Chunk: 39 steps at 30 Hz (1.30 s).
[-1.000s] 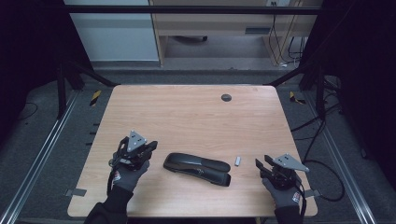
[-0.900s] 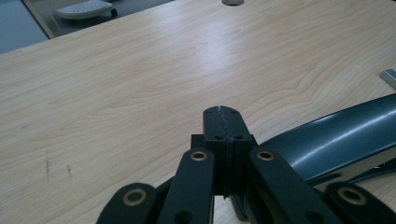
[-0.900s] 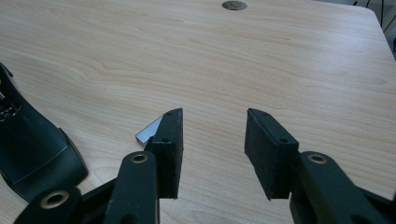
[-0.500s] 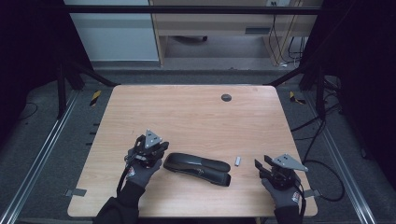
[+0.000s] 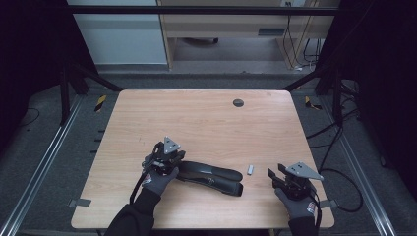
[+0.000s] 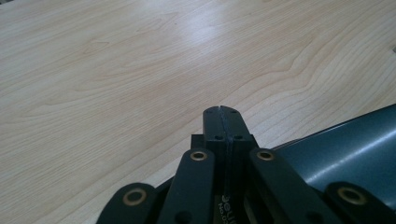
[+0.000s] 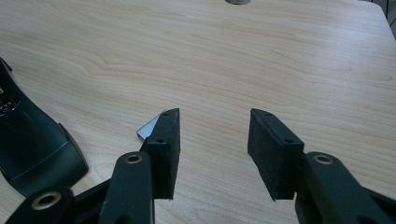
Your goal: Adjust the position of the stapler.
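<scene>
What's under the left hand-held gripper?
The left hand-held gripper, jaws shut, sits over one end of the black stapler on the wooden table. That end of the stapler is covered.

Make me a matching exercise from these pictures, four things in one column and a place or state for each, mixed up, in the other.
Things:
1. left gripper
2. right gripper
3. stapler
4. staple strip

Places or states:
A. lying on its side, dark, at the near middle of the table
B. jaws apart
C. small and silvery, between the stapler and the right gripper
D. jaws pressed together, at the stapler's end

Pairs: 1-D, 2-B, 3-A, 4-C
</scene>
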Motion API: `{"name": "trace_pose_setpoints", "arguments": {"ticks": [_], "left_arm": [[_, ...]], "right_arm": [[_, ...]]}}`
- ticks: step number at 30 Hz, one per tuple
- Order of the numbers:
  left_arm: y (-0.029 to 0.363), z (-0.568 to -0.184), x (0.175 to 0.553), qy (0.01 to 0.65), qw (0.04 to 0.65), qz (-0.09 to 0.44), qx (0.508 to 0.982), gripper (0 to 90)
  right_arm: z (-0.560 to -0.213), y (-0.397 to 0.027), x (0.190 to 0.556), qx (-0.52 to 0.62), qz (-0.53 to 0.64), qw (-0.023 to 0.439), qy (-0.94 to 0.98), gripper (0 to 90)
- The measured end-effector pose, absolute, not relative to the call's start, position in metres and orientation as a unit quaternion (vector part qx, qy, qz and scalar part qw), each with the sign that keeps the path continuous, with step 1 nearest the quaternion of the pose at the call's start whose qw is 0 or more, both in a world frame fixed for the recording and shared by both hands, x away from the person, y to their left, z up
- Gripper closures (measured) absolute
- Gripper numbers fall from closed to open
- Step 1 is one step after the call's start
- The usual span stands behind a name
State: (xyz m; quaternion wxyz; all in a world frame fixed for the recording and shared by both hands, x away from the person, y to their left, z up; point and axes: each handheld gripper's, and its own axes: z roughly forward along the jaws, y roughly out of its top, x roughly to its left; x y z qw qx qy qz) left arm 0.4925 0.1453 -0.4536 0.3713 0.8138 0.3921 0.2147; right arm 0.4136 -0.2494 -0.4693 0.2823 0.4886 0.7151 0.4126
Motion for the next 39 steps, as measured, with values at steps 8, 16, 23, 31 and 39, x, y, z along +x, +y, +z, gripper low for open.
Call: {"name": "trace_pose_setpoints", "arguments": {"ticks": [8, 16, 23, 31, 39], "left_arm": [[0.144, -0.456, 0.494, 0.391, 0.363, 0.207, 0.820, 89.9], [0.142, -0.457, 0.495, 0.389, 0.357, 0.205, 0.824, 90.0], [0.145, -0.454, 0.492, 0.382, 0.346, 0.207, 0.832, 90.0], [0.146, -0.454, 0.484, 0.374, 0.344, 0.209, 0.836, 90.0], [0.149, -0.454, 0.472, 0.364, 0.340, 0.211, 0.841, 90.0]], "right_arm": [[-0.469, -0.249, 0.414, 0.488, 0.412, 0.283, 0.716, 54.3], [-0.469, -0.248, 0.413, 0.489, 0.412, 0.278, 0.716, 54.3], [-0.469, -0.247, 0.414, 0.486, 0.412, 0.278, 0.719, 54.3], [-0.469, -0.246, 0.414, 0.485, 0.411, 0.274, 0.721, 54.7], [-0.470, -0.246, 0.414, 0.481, 0.412, 0.273, 0.724, 56.2]]}}
